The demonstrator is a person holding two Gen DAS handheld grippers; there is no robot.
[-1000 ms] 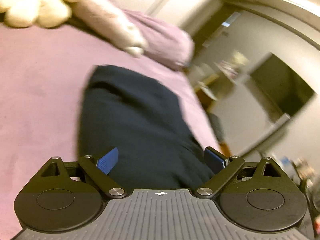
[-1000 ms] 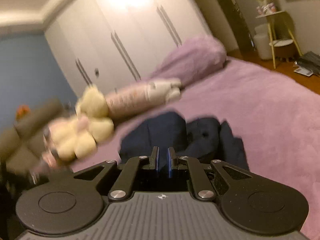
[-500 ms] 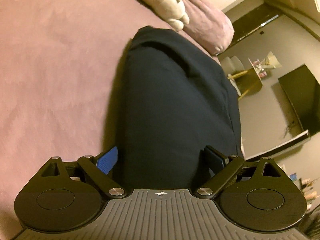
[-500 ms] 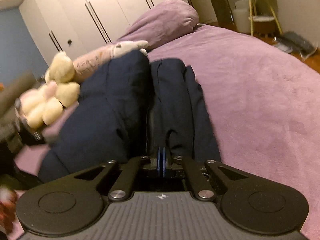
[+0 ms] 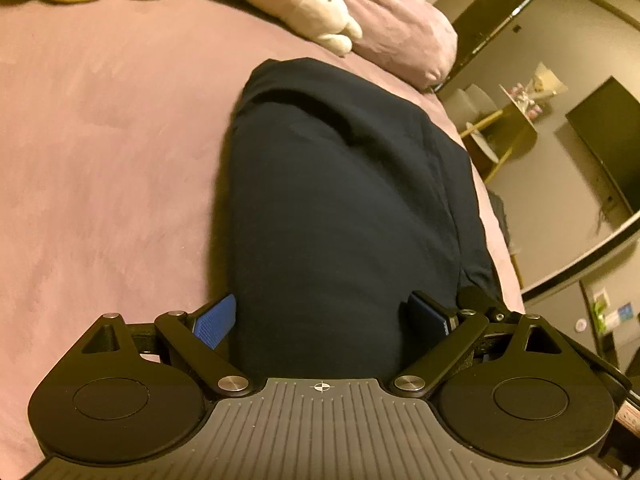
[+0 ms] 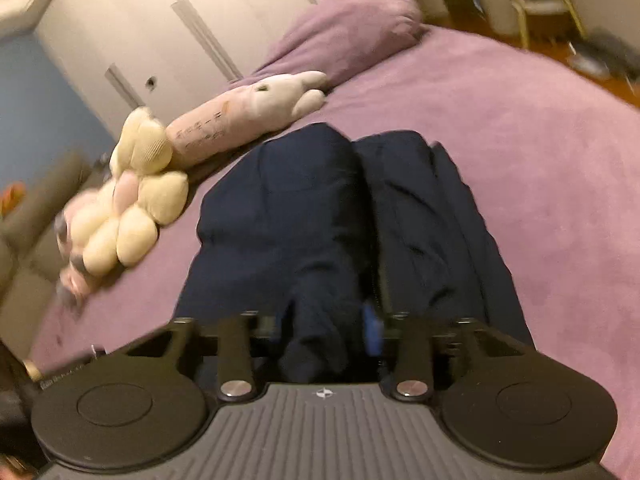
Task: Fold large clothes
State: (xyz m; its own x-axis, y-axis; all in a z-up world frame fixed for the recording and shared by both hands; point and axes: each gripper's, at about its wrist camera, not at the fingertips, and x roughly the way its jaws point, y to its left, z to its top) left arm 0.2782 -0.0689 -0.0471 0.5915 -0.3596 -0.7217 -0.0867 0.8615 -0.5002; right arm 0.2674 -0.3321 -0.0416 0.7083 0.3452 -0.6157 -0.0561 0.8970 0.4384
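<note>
A dark navy garment (image 5: 340, 208) lies folded lengthways on the purple bed (image 5: 100, 140). My left gripper (image 5: 320, 316) is open, its blue pads (image 5: 214, 320) standing either side of the garment's near end. In the right wrist view the same garment (image 6: 304, 216) shows as two long folded parts side by side. My right gripper (image 6: 332, 328) is open, with a fold of the navy cloth lying between its jaws; one blue pad (image 6: 371, 326) shows on the right.
A cream plush toy (image 6: 132, 208) and a long pink plush toy (image 6: 248, 112) lie on the bed beyond the garment. A purple pillow (image 6: 352, 28) sits at the head. White wardrobe doors (image 6: 160, 32) stand behind. A side table (image 5: 516, 120) and a dark screen (image 5: 608, 136) stand off the bed's right edge.
My right gripper was shut and has opened over the garment's near end. My left gripper stayed open and tilted up slightly; the garment looks the same.
</note>
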